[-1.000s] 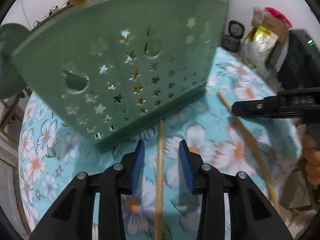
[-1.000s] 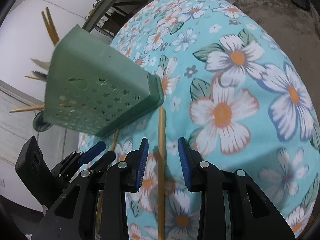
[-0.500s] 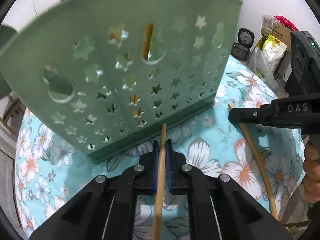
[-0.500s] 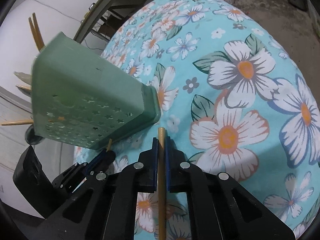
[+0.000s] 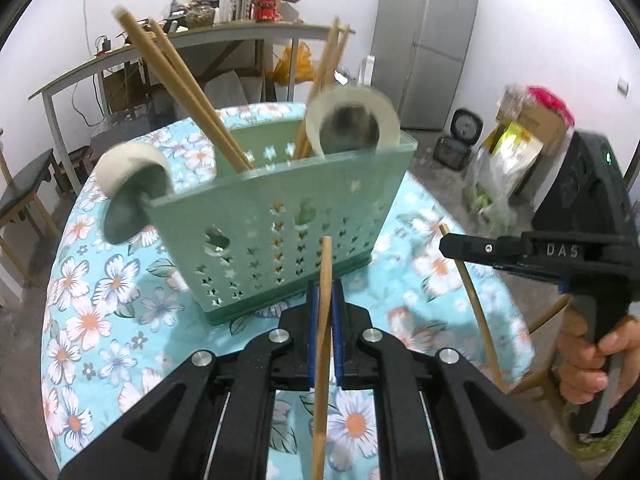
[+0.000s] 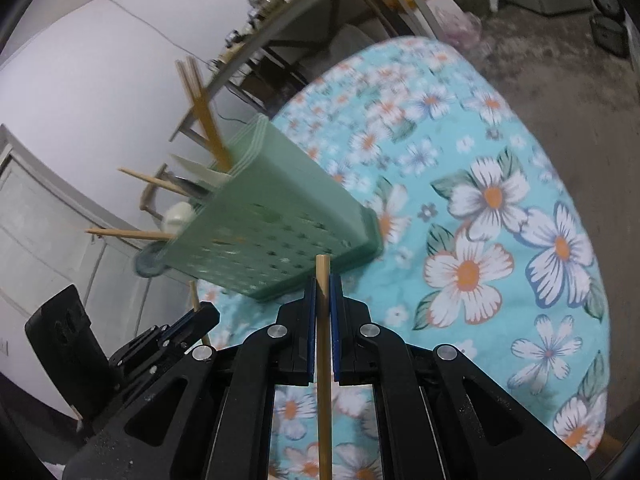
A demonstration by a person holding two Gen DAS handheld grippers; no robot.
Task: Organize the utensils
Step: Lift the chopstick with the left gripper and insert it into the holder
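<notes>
Round desk (image 5: 100, 292) under a blue flowered cloth, carrying a pale green perforated utensil caddy (image 5: 280, 216) near its middle. In the caddy already: several wooden chopsticks leaning out of the top (image 5: 180, 80) and two pale ladle-like spoons, blurred. Left hand-held gripper (image 5: 325, 300) pinching one wooden chopstick (image 5: 325, 280), tip just short of the caddy's front wall. Right hand-held gripper (image 6: 323, 300) likewise pressed tight on a second chopstick (image 6: 323, 320), lifted clear of the cloth beside the caddy's corner (image 6: 360, 232). Judged light, stiff and smooth, so prone to pivot or slide between the pads; better gripped nearer mid-length than close to an end, then dropped tip-first into an open compartment.
</notes>
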